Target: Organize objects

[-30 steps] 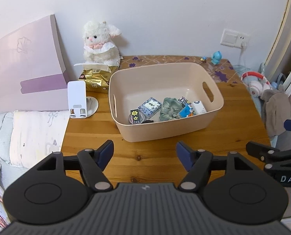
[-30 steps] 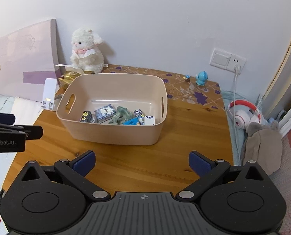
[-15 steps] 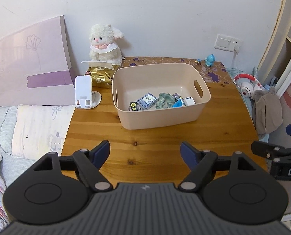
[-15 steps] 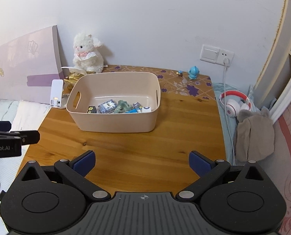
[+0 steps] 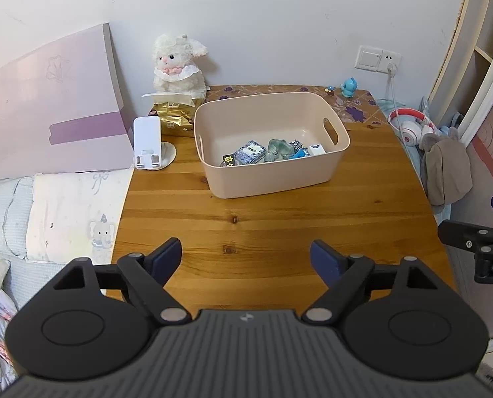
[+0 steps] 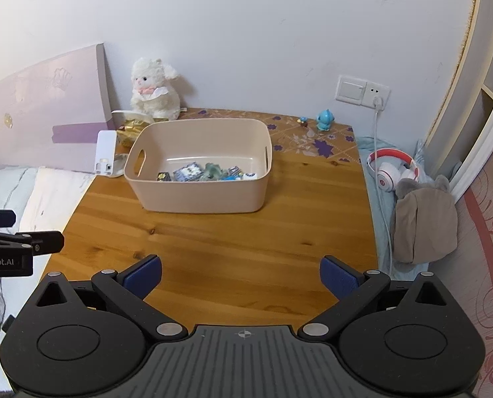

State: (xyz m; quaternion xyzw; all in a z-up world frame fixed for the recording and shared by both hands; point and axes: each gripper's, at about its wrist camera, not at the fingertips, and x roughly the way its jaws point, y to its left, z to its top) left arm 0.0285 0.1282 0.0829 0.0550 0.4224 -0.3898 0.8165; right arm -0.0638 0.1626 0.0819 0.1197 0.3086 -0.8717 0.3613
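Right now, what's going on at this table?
Nothing is being handled. The left gripper and right gripper both hang open and empty over the near part of the wooden table, short of the beige bin. The bin already holds a cluster of small items. A plush lamb and phone stand sit beside it, untouched.

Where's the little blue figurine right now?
The blue figurine stands at the table's far right corner on the patterned mat, below the wall socket, apart from the bin.
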